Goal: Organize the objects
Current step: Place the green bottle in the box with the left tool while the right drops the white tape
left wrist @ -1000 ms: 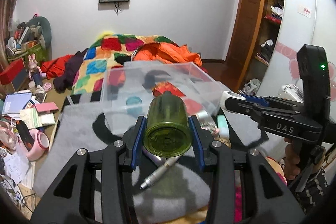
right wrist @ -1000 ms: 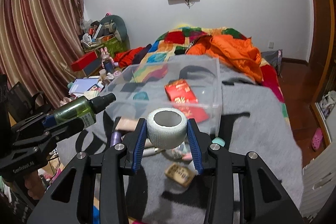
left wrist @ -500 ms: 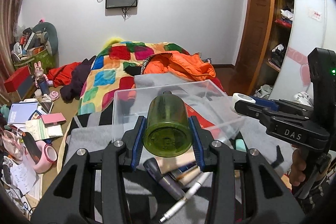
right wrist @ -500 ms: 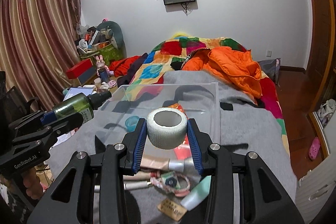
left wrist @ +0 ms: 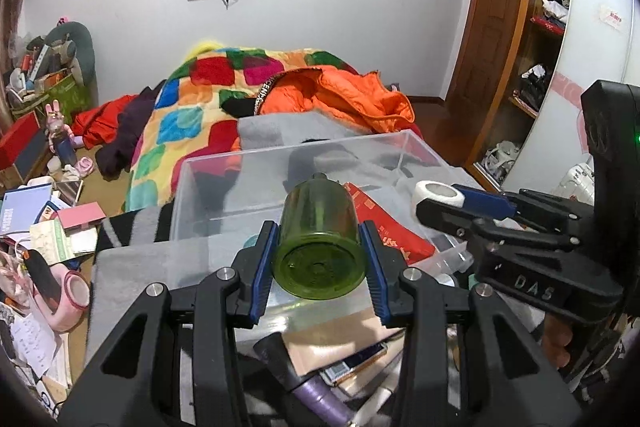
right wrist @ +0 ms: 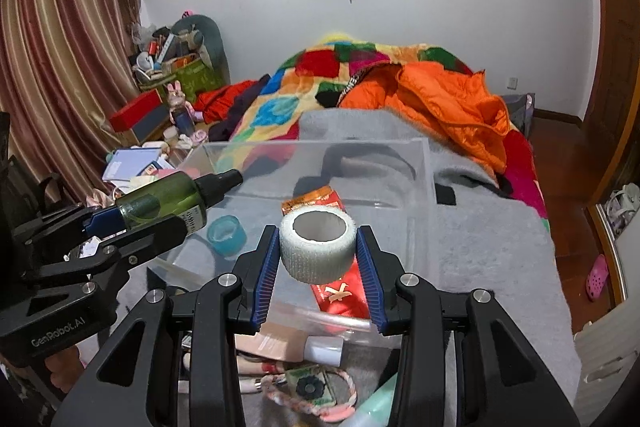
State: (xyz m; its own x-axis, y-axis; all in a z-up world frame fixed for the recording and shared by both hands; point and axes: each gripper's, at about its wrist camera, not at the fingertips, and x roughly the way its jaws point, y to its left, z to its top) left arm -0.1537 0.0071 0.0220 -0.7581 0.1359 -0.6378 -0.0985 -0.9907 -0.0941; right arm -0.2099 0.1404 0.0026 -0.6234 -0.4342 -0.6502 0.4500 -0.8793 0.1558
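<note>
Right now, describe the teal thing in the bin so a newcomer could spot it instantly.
Find the clear plastic bin on the grey blanket at the near end of the bed. On its floor, left of the red packet, lies a small teal tape roll. It is the only teal ring there; the white bandage roll is gripped in the right tool.

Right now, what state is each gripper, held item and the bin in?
Left gripper: shut on the green bottle.
Green bottle: held off the bed, cap pointing at the bin.
Right gripper: shut on the white tape roll.
White tape roll: held above the bin.
Clear bin: open, with a red packet and teal ring inside.
</note>
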